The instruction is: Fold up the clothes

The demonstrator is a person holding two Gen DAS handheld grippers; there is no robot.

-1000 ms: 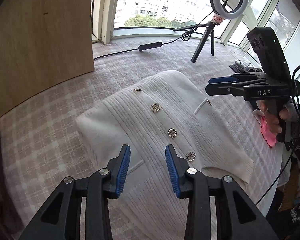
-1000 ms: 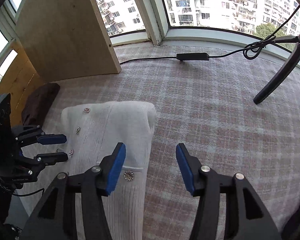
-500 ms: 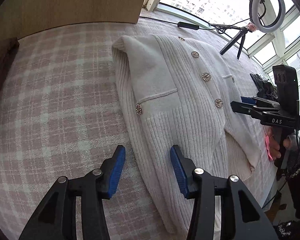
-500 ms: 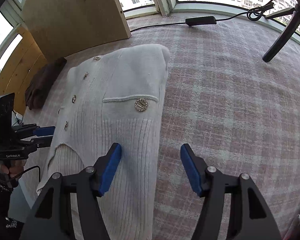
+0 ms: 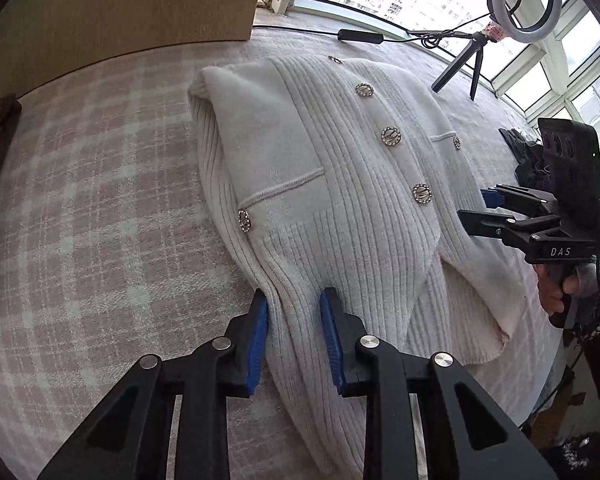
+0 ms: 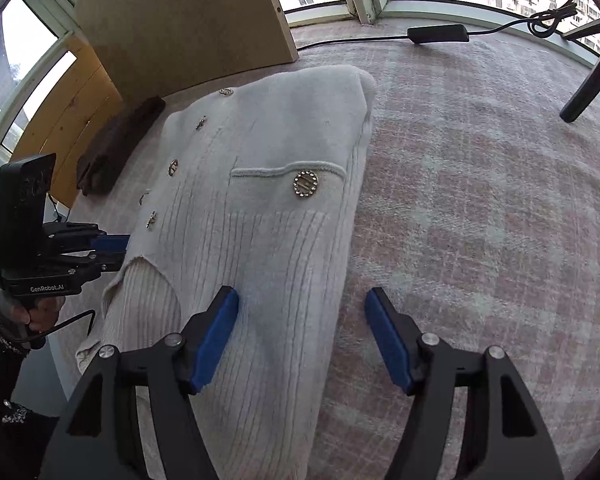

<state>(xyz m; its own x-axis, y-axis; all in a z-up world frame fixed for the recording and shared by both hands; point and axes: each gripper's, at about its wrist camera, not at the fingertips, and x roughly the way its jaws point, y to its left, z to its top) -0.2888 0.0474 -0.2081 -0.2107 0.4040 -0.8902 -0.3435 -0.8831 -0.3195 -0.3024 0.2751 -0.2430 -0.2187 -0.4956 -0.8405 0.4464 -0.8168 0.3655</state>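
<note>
A cream ribbed cardigan (image 5: pixel 340 200) with round jewelled buttons lies partly folded on the pink plaid cloth; it also shows in the right wrist view (image 6: pixel 268 208). My left gripper (image 5: pixel 294 332) has its blue pads around a raised ridge of the cardigan's left edge near the hem, closing on it. My right gripper (image 6: pixel 300 328) is open and straddles the cardigan's right edge, one finger (image 6: pixel 216 332) on the knit, the other over the cloth. Each gripper appears in the other's view: the right one in the left wrist view (image 5: pixel 540 220), the left one in the right wrist view (image 6: pixel 52 256).
A wooden board (image 6: pixel 180 20) stands at the back. A dark brown folded cloth (image 6: pixel 116 144) lies beside it. A ring light on a tripod (image 5: pixel 480 48) and a black cable with inline switch (image 6: pixel 436 34) sit near the windows. Dark items (image 5: pixel 524 152) lie at the right.
Both grippers have come down to the cardigan's near end. The left gripper has narrowed onto the left edge fabric. The right gripper has moved lower over the right edge, still open.
</note>
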